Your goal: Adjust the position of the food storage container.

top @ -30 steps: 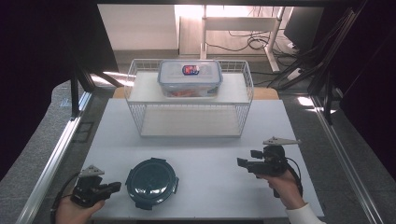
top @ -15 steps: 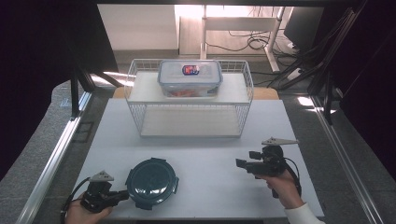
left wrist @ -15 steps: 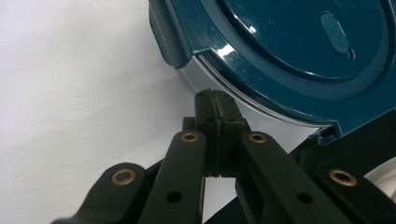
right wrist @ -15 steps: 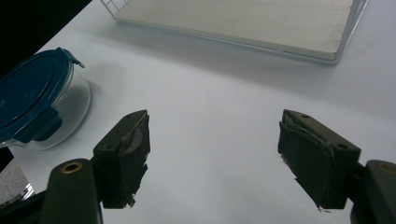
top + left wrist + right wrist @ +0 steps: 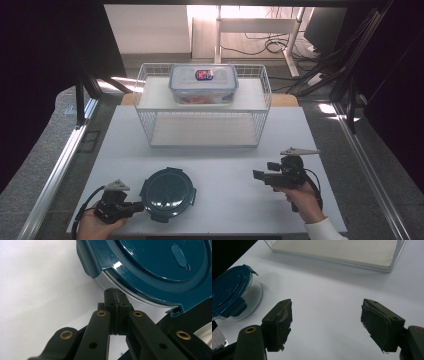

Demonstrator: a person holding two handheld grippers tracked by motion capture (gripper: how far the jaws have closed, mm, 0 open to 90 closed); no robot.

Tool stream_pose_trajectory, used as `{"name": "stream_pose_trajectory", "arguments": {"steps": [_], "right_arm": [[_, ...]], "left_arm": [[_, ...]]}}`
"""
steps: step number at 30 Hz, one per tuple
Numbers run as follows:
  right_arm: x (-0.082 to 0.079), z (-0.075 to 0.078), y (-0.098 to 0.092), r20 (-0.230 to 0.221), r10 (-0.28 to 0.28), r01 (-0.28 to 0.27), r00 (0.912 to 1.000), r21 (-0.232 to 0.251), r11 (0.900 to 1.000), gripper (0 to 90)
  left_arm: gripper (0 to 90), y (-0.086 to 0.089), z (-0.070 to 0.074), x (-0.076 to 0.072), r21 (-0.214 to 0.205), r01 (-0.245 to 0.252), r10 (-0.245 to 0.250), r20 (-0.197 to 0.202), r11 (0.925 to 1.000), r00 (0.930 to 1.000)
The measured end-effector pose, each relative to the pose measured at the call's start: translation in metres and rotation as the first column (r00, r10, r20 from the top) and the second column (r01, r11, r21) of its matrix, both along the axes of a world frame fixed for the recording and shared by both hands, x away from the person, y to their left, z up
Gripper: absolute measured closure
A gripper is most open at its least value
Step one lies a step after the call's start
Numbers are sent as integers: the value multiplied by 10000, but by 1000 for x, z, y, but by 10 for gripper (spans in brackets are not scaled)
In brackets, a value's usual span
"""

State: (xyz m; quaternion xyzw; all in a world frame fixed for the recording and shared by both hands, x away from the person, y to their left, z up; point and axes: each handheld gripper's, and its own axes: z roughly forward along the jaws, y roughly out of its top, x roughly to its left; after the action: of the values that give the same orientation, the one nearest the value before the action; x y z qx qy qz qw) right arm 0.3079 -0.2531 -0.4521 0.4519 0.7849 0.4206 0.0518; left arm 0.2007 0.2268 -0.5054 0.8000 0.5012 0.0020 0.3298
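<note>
Left gripper view: closed, empty left gripper [image 5: 115, 293] meets the blue-lidded container [image 5: 155, 270], its far side cropped; right gripper [image 5: 325, 325] gapes empty.

Round glass container [image 5: 167, 194] with a dark teal clip-on lid [image 5: 160, 270], closed, upright, resting on the white table's [image 5: 230, 165] near left area.

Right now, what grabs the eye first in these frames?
The round container with the dark teal lid near the front edge of the white table, with the shut left gripper right up against its left side. Behind it stands a white wire rack with a clear rectangular lidded box on its upper shelf. The right gripper hangs open over bare table at front right.
</note>
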Motion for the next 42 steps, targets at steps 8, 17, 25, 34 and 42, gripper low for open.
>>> {"name": "stream_pose_trajectory", "arguments": {"steps": [8, 17, 25, 34, 42], "right_arm": [[1, -1, -1, -30, -20, 20, 10000, -31, 10000, 245], [1, -1, -2, -61, -45, 45, 10000, -30, 10000, 245], [1, -1, -1, -109, 55, -54, 9999, 66, 10000, 245], [1, -1, 0, -187, 124, -123, 9997, 68, 9999, 245], [0, -3, 1, -240, 216, -215, 9995, 39, 9998, 245]], "left_arm": [[899, -22, 4, 13, 113, 385, -386, 78, 9992, 9992], [899, -45, 4, 24, 74, 886, -885, -43, 9960, 9961], [899, -64, 6, 36, 226, 1282, -1281, -18, 9915, 9918], [899, -87, 7, 49, 260, 1678, -1679, 11, 9855, 9858], [899, -97, 7, 53, 186, 1848, -1850, 113, 9826, 9827]]}}
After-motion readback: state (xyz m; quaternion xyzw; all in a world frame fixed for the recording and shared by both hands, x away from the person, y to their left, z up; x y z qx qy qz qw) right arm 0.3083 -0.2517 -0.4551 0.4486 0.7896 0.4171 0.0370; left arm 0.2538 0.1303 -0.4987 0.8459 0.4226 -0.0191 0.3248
